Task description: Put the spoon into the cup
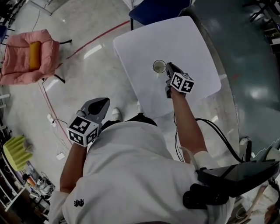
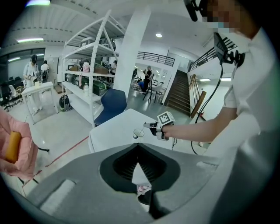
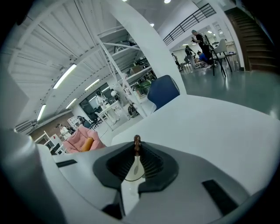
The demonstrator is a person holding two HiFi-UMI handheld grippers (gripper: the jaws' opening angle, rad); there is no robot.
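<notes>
A small clear cup (image 1: 159, 66) stands on the white table (image 1: 192, 48), toward its near left part. My right gripper (image 1: 168, 66) hovers just right of the cup rim. Its jaws are shut on a thin spoon (image 3: 137, 141) with a brown end, which pokes out past the fingertips of the right gripper (image 3: 137, 148). In the left gripper view the cup (image 2: 138, 133) and the right gripper (image 2: 152, 127) sit side by side on the table. My left gripper (image 1: 104, 102) hangs off the table over the floor; its jaws (image 2: 138, 148) meet at the tips with nothing between them.
A blue chair (image 1: 151, 9) stands at the table's far edge. A pink armchair with an orange cushion (image 1: 29, 57) is far left on the floor. A red floor line (image 1: 94, 40) and cables (image 1: 54, 124) run nearby. White shelving (image 2: 89, 65) stands beyond.
</notes>
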